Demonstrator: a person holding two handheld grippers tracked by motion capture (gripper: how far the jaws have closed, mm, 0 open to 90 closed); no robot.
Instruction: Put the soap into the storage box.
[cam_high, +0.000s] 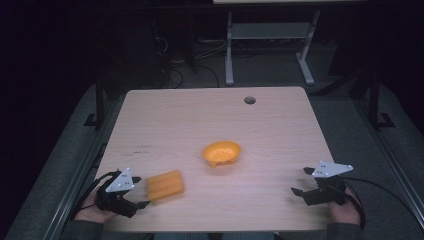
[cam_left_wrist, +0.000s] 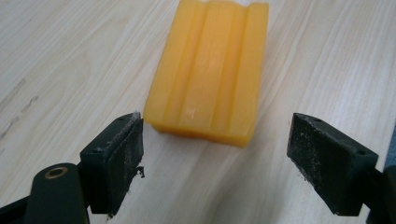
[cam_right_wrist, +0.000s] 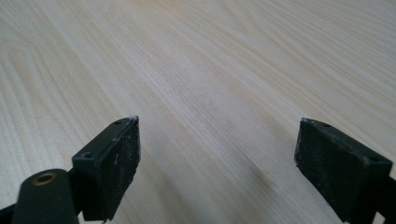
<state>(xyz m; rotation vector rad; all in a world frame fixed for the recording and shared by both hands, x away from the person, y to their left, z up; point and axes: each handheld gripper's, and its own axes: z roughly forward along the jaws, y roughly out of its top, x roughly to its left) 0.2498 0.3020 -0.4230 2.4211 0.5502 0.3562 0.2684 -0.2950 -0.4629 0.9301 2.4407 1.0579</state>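
An orange ridged block (cam_high: 165, 184) lies flat on the wooden table (cam_high: 210, 125), near its front left. My left gripper (cam_high: 141, 192) stands open just left of the block; in the left gripper view the block (cam_left_wrist: 210, 70) lies a little beyond the jaws, between their lines, and the left gripper (cam_left_wrist: 217, 140) holds nothing. An orange bowl (cam_high: 221, 153) sits near the table's middle. My right gripper (cam_high: 302, 181) is open at the front right, over bare wood, and the right gripper (cam_right_wrist: 217, 144) has nothing between its pads.
A round cable hole (cam_high: 249, 100) is in the table's far edge area. Beyond the table stand the white legs of another desk (cam_high: 229, 50) with cables on the floor. Dark rails run along both sides of the table.
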